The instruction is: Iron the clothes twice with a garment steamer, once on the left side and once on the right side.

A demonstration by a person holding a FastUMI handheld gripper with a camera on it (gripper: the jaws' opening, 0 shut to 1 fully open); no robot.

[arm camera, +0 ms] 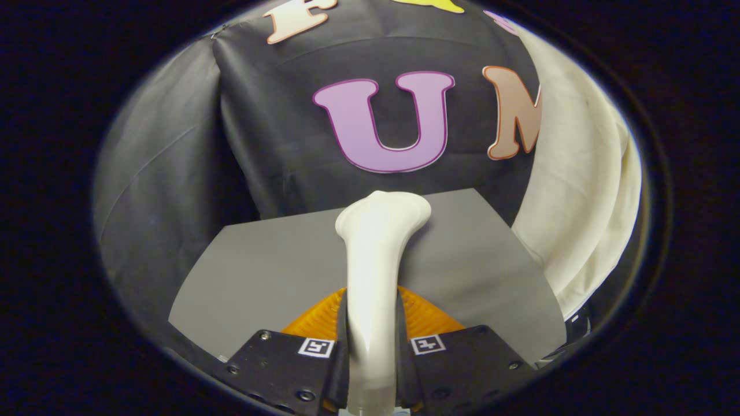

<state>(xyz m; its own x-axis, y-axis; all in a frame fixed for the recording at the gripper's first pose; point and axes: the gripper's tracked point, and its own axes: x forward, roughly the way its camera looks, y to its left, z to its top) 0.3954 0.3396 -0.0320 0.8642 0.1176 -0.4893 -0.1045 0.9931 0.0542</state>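
Gripper (373, 346) fingers clamping steamer (376, 260) above grey table (260, 271), cream garment (578, 190) beside.

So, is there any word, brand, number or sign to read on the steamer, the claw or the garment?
White steamer, gripped between both fingers of the claw: no text visible.
Two square black-and-white markers on the claw: coded patterns, no words.
White garment beyond the steamer: no print visible.
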